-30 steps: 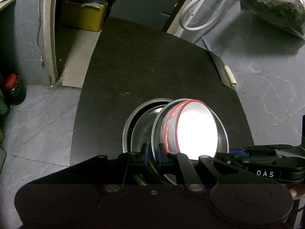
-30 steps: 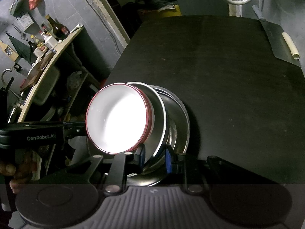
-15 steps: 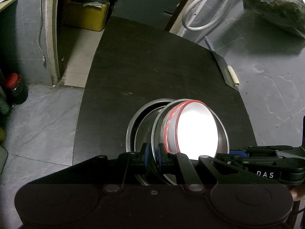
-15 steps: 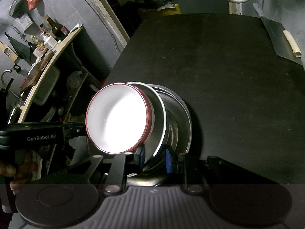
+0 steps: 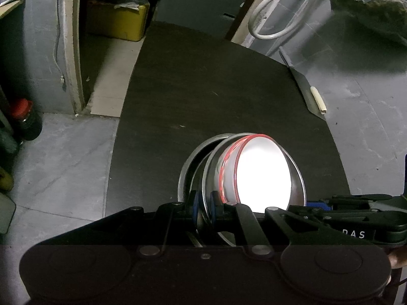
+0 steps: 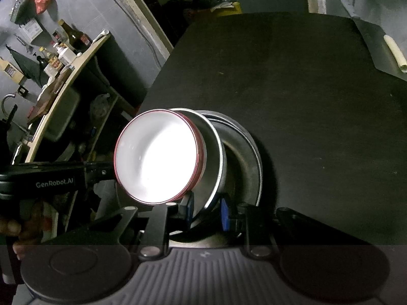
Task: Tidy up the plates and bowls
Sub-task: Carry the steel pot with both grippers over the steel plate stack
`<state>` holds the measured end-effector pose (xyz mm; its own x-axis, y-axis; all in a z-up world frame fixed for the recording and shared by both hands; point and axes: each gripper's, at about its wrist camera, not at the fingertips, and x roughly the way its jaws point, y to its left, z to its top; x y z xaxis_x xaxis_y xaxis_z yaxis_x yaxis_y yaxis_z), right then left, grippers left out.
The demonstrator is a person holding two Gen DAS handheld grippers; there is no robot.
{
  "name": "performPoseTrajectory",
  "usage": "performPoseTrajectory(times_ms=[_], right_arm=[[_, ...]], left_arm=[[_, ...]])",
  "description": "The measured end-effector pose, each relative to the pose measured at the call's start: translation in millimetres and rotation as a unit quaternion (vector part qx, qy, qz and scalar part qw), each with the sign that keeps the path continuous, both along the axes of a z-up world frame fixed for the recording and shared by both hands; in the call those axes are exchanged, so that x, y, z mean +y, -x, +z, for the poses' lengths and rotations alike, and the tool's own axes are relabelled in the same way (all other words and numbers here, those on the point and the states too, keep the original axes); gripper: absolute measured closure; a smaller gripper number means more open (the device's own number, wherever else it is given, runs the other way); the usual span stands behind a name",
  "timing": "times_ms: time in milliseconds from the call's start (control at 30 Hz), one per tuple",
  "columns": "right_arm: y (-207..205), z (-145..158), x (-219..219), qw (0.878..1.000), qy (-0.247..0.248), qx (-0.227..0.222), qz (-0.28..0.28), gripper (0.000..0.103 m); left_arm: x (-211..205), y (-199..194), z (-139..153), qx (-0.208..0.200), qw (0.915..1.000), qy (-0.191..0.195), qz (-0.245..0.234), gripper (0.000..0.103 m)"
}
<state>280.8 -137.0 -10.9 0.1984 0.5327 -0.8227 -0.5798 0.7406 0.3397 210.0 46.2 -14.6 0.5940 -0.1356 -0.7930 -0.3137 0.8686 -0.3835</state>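
A white bowl with a red rim (image 5: 264, 175) (image 6: 157, 157) sits tilted inside a steel bowl (image 5: 296, 178) (image 6: 216, 152). This pair leans in a larger steel bowl (image 5: 185, 172) (image 6: 251, 157) that rests on the dark table (image 5: 203, 89). My left gripper (image 5: 204, 207) is shut on the near rim of the tilted steel bowl. From the opposite side, my right gripper (image 6: 206, 211) is shut on the same bowl's rim, blue pads on either side. Each view shows the other gripper at the frame edge.
A cleaver with a pale handle (image 5: 305, 91) (image 6: 381, 50) lies at the table's right edge. A yellow box (image 5: 119, 23) and a white hose (image 5: 274, 12) stand beyond the table. A shelf with bottles (image 6: 63, 50) lies left. A red-capped jar (image 5: 25, 119) sits on the floor.
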Motion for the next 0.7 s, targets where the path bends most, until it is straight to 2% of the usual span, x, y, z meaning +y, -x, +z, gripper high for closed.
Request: performPoseTrajectory(times_ms=[700], right_arm=[[-2.7, -5.2, -3.5, 1.0, -0.008, 0.004, -0.005, 0.078]], left_arm=[[2.3, -5.0, 2.7, 0.003, 0.9999, -0.013, -0.004, 0.095]])
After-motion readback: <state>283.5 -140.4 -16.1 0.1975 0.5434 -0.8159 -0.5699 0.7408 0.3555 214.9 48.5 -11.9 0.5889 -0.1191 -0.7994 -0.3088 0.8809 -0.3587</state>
